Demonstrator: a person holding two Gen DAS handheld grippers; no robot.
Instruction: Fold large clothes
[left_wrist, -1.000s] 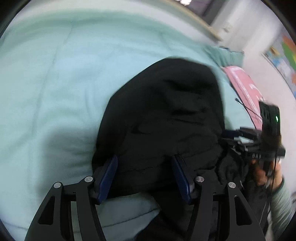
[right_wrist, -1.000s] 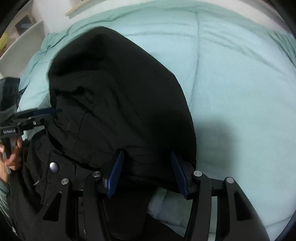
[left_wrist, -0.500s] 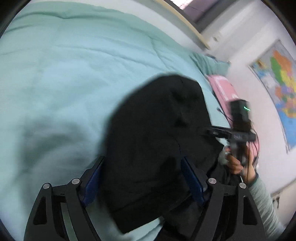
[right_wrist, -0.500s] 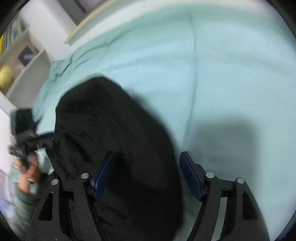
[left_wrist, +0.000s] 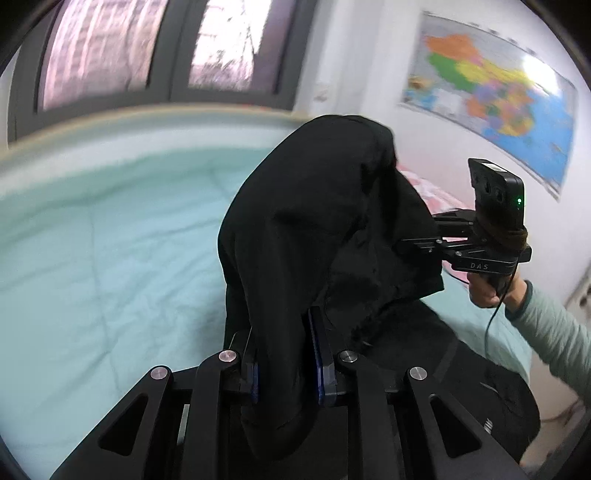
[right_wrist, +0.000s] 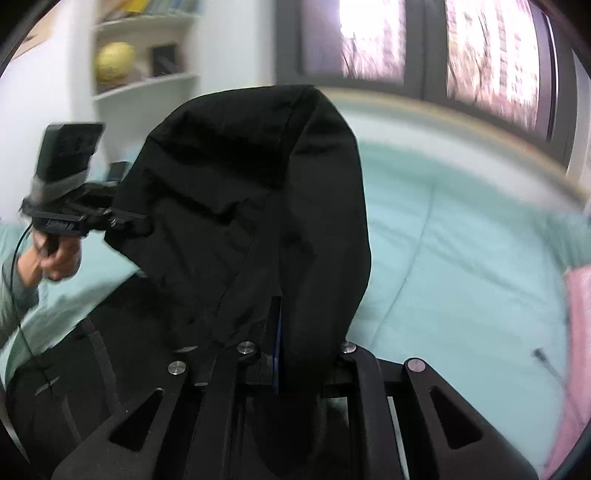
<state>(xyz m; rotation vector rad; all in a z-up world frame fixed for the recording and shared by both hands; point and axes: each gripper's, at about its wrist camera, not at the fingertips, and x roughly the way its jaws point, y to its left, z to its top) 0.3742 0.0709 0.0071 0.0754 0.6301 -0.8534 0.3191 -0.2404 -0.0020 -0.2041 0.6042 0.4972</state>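
Right tool (right_wrist: 295, 354) fingertips under black garment (right_wrist: 258, 206)

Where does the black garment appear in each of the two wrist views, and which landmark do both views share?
Left wrist view: the black garment fills the centre, pinched by the left gripper at the bottom.
Right wrist view: it stands centre-left, clamped in the right gripper below.
Shared landmark: the mint-green bedspread beneath the window.

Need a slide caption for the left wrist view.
Left claw pinching black garment above mint bedspread.
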